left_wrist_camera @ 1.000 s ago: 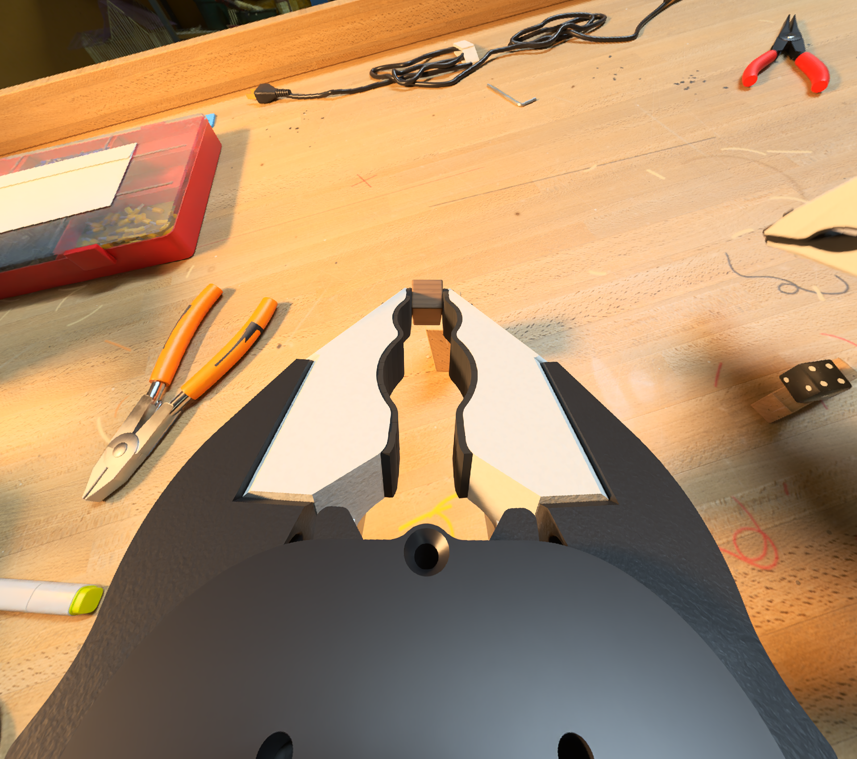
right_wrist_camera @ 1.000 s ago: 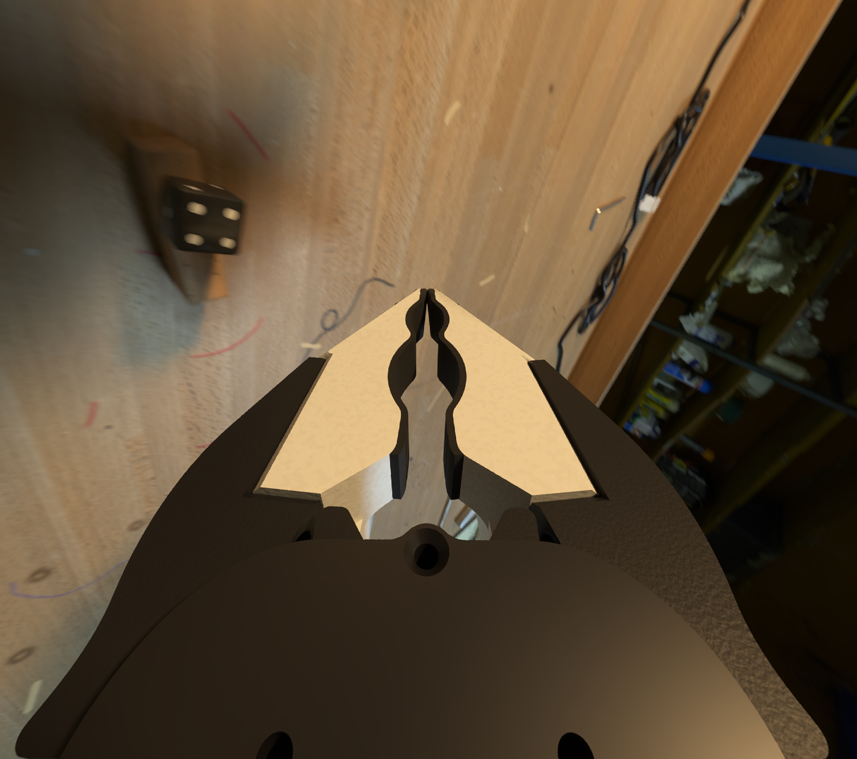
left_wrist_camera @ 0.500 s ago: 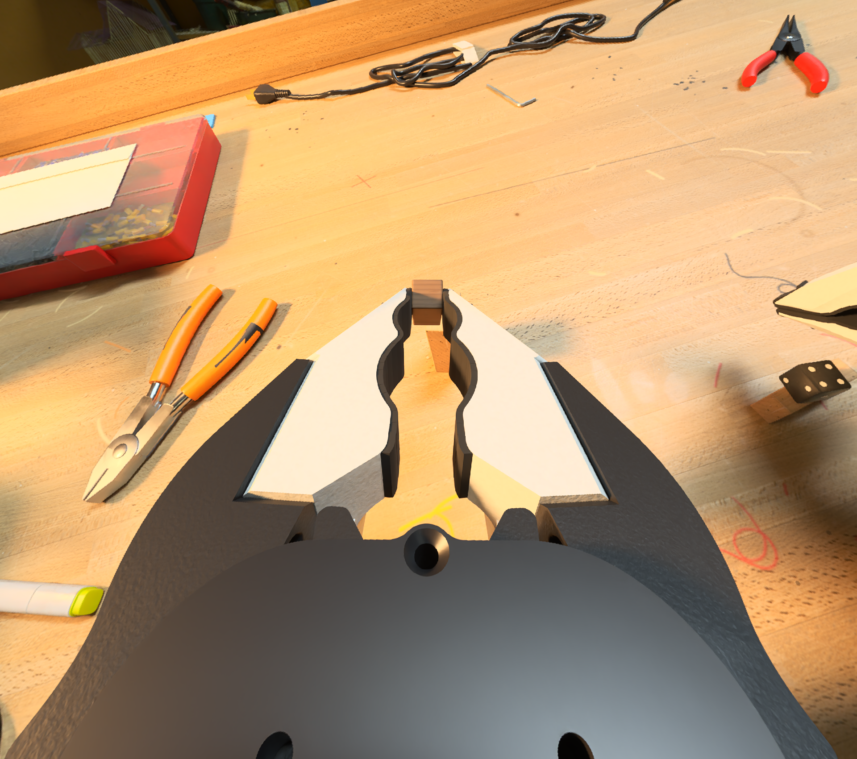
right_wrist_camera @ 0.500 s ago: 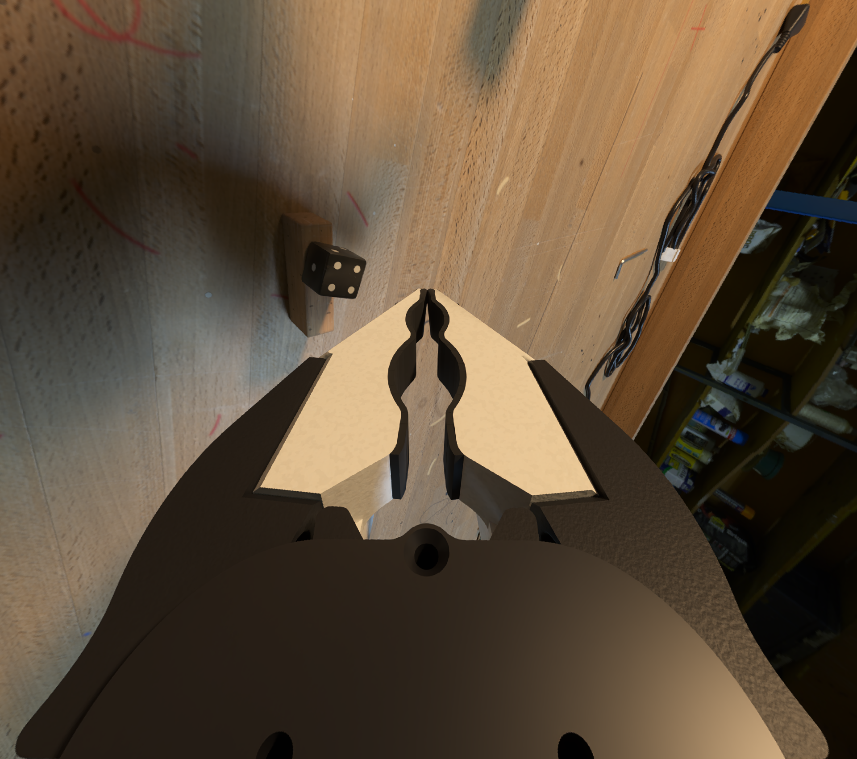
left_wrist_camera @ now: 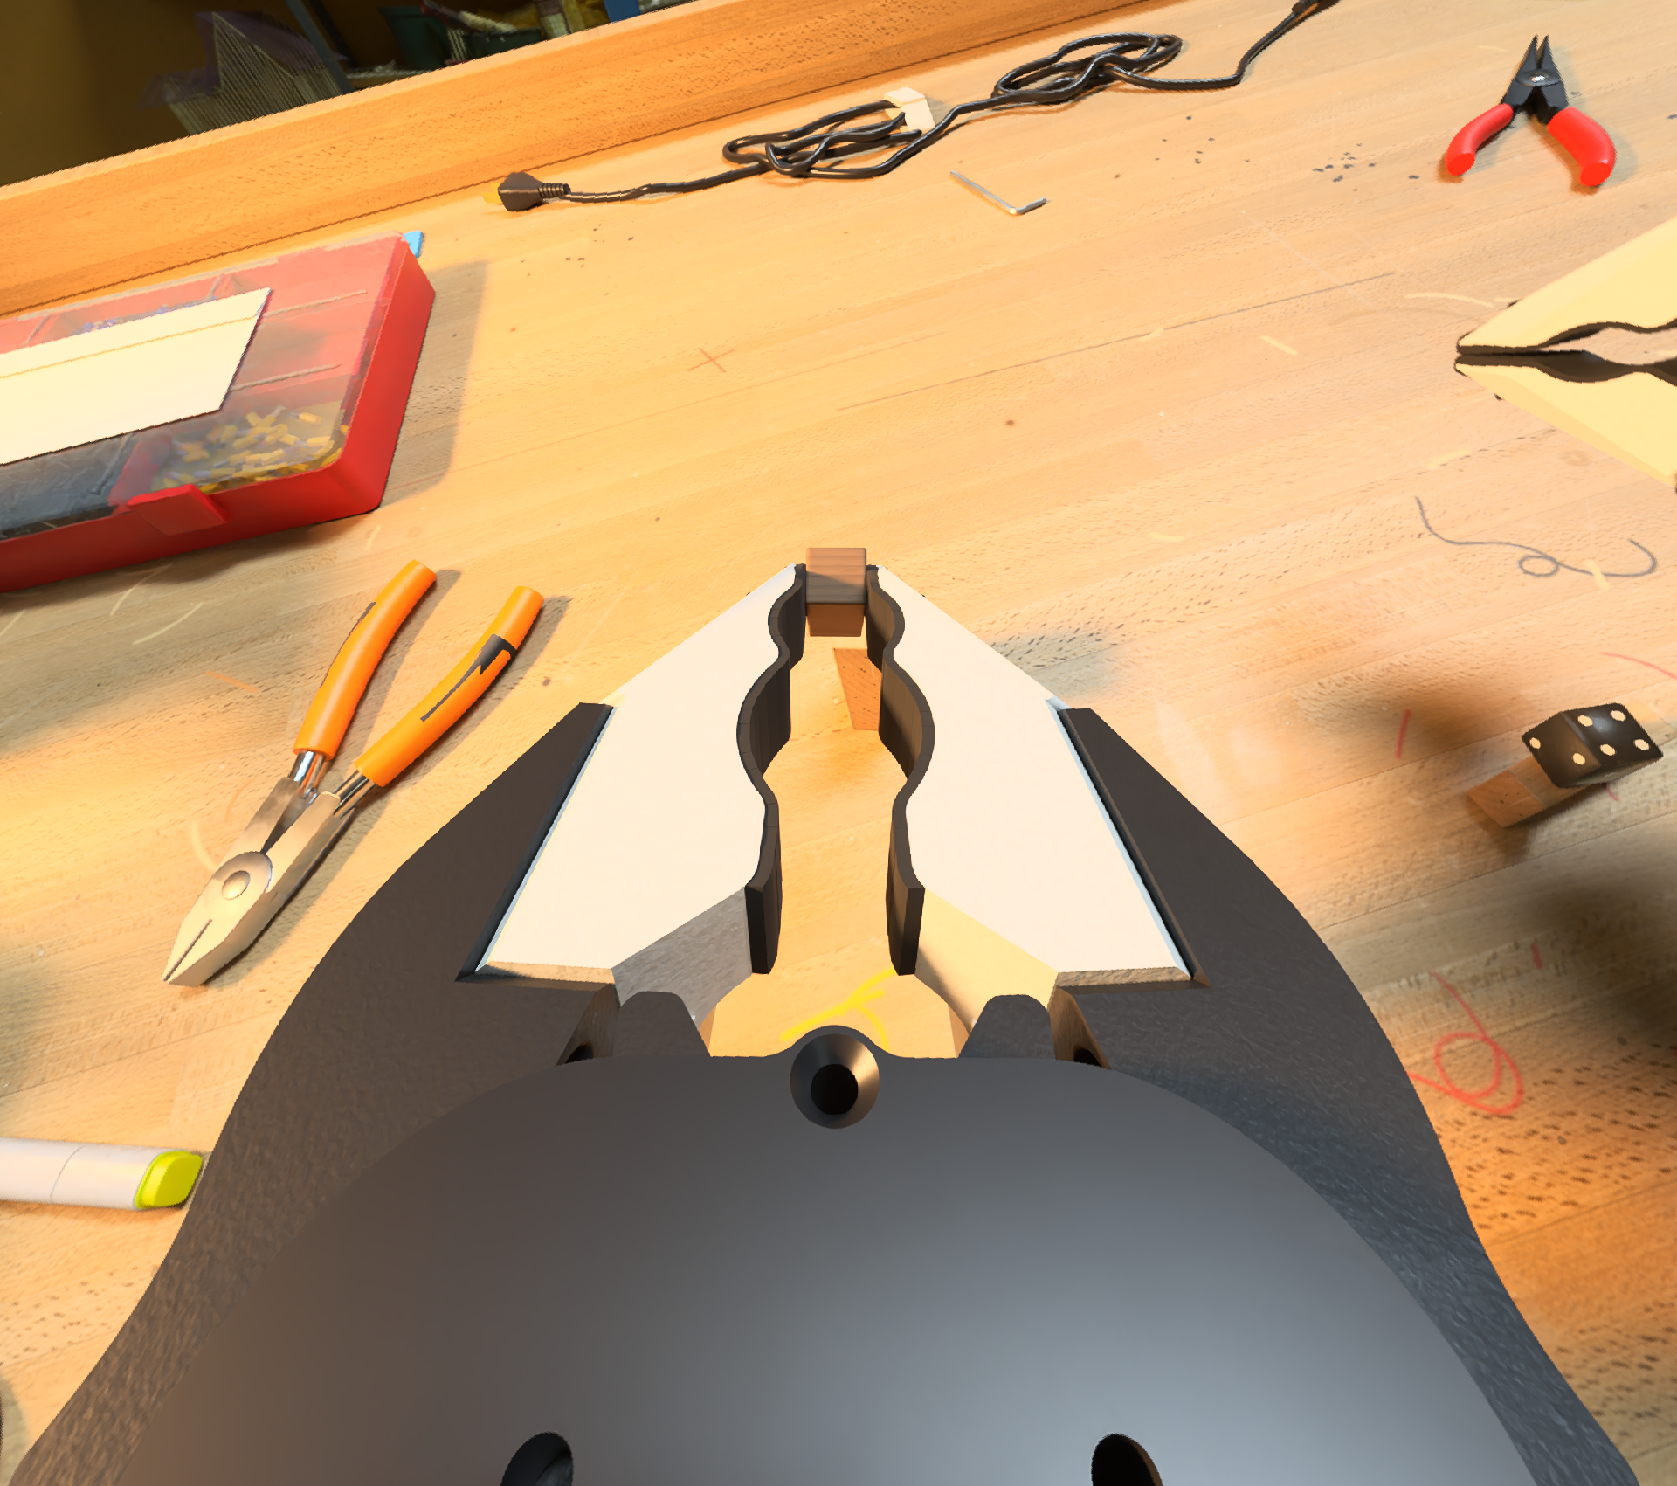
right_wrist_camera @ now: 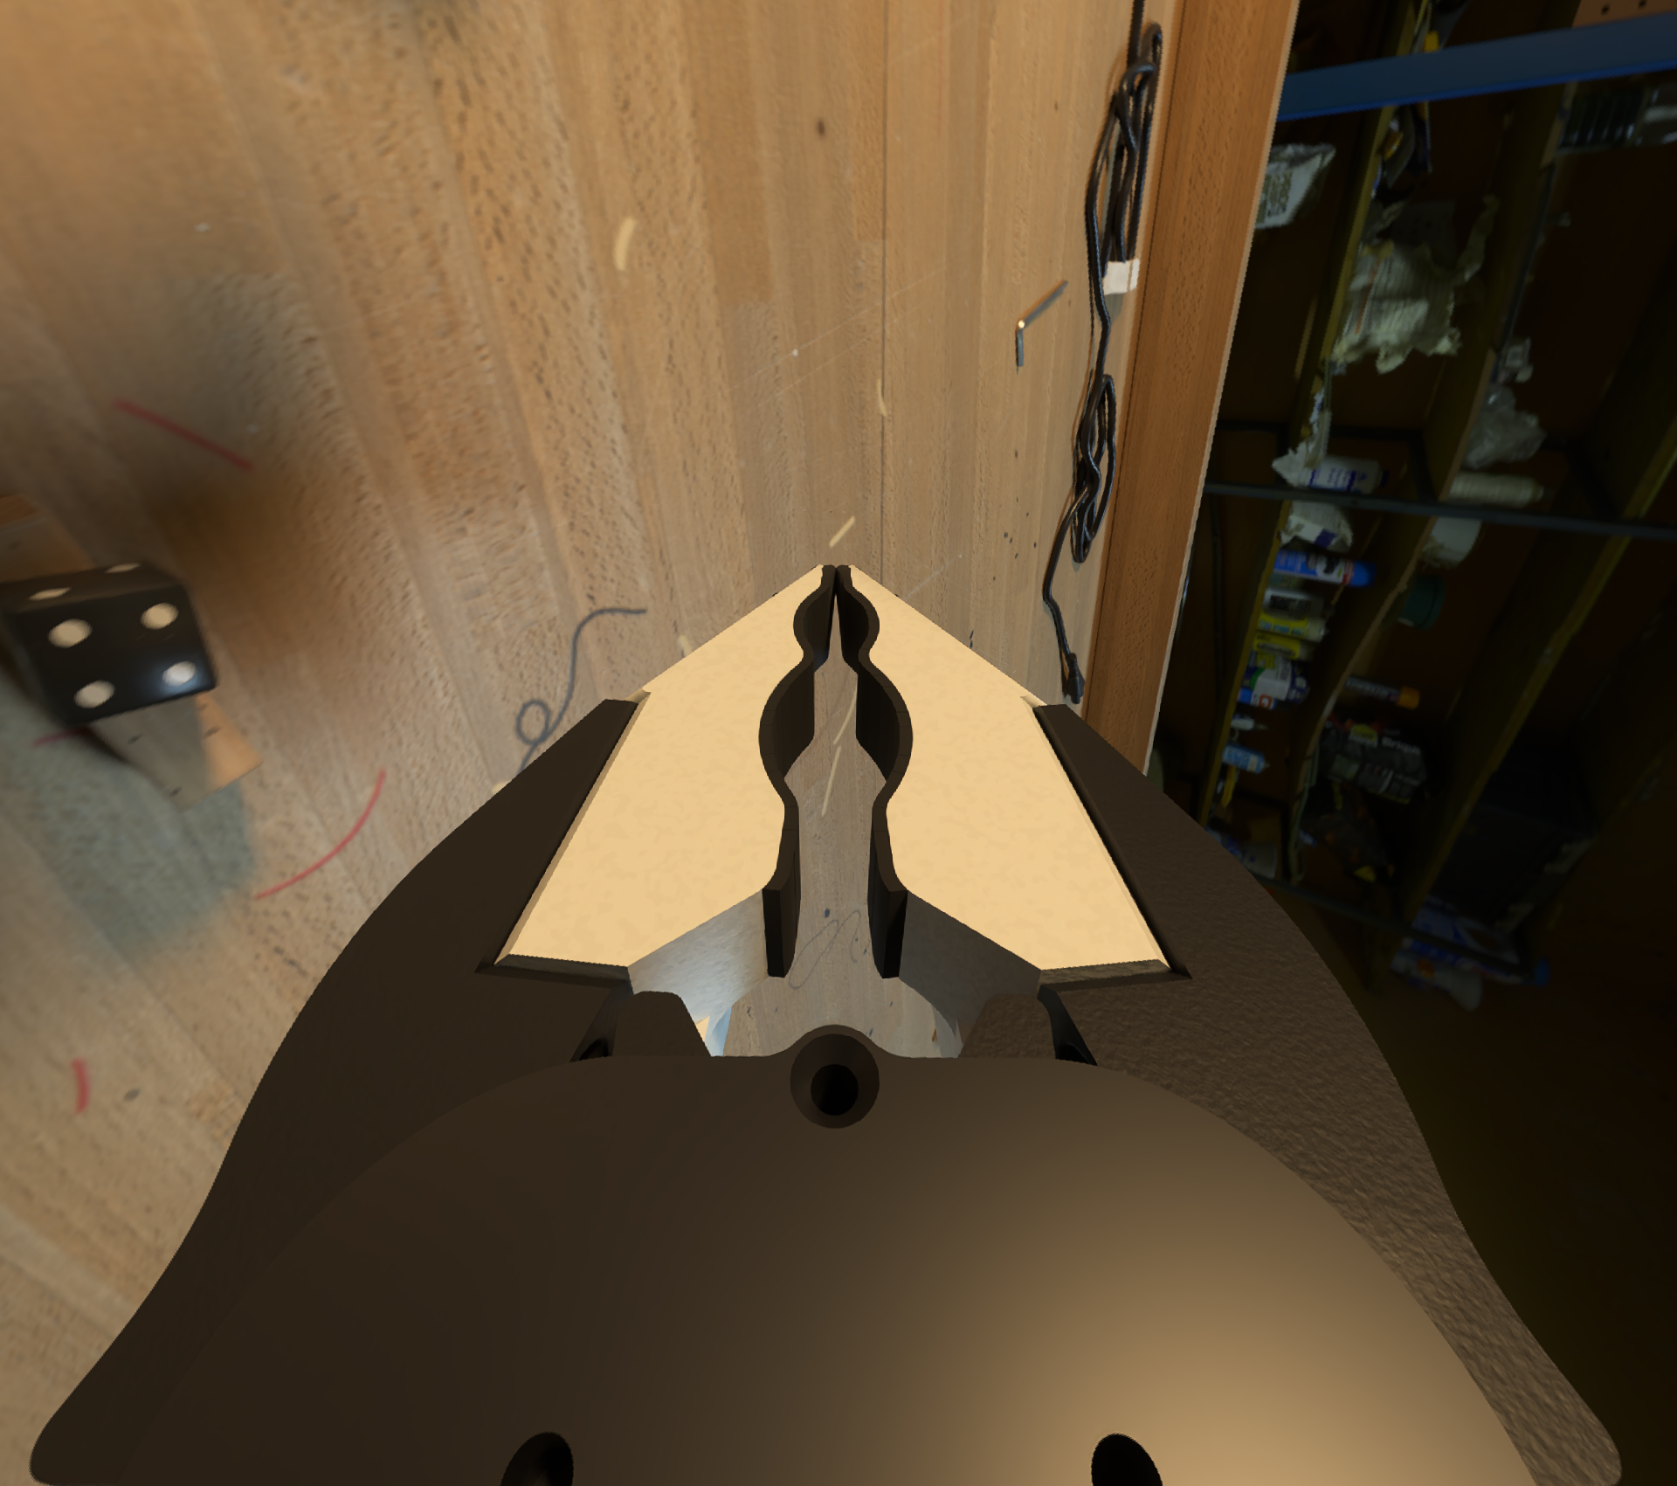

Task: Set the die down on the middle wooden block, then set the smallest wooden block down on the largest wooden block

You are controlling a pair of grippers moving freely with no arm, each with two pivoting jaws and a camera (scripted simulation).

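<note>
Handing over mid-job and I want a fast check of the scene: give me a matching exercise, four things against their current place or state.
Things:
1. black die with white pips
2. small brown wooden block
3. right tongs
4. orange-handled steel pliers

States:
A. shut on nothing
B. clamped between the left tongs' tips
C. resting on a pale wooden block
D. lying flat on the wooden workbench, left of the left tongs

Pairs: 1-C, 2-B, 3-A, 4-D
</note>
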